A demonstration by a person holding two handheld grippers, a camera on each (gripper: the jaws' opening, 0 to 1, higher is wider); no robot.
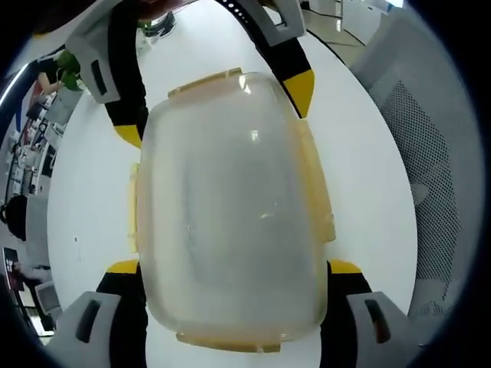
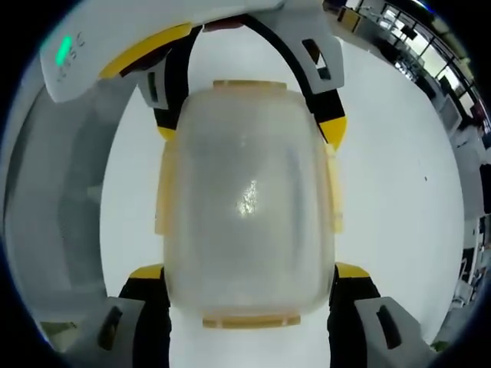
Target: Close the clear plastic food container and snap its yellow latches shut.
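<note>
Container (image 1: pixel 234 207) of clear, frosted plastic, lid on, lies on the white worktop (image 1: pixel 368 176) in the left gripper view, between the jaws of the left tongs (image 1: pixel 234 267), whose yellow tips flank its near end. The jaws stand wide apart; contact with the walls cannot be told. Yellow latches (image 1: pixel 318 188) line its edges. At the far end, the right tongs (image 1: pixel 215 103) straddle the container likewise. An office chair (image 1: pixel 430 153) stands beyond the worktop edge.

Right gripper view: the same container (image 2: pixel 245 207) sits between the spread jaws of the right tongs (image 2: pixel 245 270), with the left tongs (image 2: pixel 249 126) at the opposite end. Latches (image 2: pixel 249 320) lie against the rim.
</note>
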